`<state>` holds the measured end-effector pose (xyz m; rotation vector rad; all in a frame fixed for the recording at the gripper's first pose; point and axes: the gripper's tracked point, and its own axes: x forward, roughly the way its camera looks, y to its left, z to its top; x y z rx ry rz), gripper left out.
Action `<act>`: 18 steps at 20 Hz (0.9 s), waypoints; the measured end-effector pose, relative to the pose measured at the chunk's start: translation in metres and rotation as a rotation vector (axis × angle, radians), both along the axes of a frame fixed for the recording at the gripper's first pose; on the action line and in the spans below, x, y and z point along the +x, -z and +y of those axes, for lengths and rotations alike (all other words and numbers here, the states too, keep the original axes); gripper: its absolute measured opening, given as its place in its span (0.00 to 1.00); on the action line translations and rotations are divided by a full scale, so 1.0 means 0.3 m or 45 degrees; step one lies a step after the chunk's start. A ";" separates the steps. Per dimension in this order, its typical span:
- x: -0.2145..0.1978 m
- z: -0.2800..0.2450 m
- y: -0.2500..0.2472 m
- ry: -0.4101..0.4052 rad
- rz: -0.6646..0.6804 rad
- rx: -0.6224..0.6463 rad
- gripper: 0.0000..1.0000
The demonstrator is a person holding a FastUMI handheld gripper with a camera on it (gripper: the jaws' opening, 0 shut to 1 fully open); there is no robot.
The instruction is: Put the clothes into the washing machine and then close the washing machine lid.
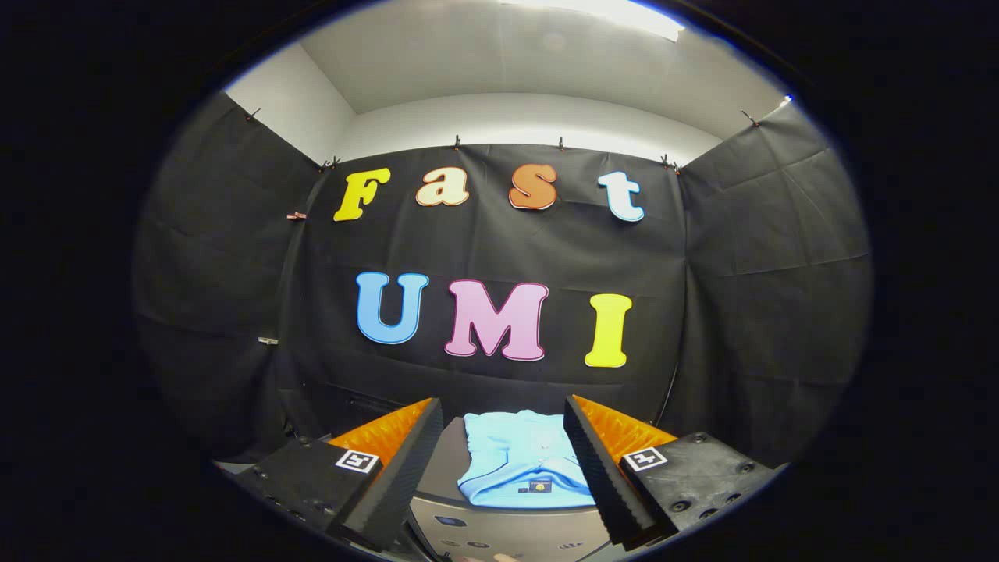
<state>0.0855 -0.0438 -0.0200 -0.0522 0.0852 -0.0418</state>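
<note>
Folded shirt lies straight ahead of the spread fingers, on top of the washing machine.

The gripper point(499, 421) is held with its two fingers wide apart and nothing between the pads; the light blue shirt point(523, 460) shows in the gap between them, a little beyond and below the fingertips. It rests folded flat on the washing machine point(499, 527), whose grey top and front panel sit just under the fingers. The shirt's long axis appears to run away from the gripper, collar end nearer, so the coming reach is likely forward and down onto that near edge.
</note>
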 end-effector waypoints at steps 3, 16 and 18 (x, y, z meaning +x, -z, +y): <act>0.098 -0.034 0.045 0.013 0.048 0.024 0.97; 0.506 -0.203 0.349 0.088 0.356 0.119 0.98; 0.564 -0.227 0.414 0.107 0.412 0.109 0.98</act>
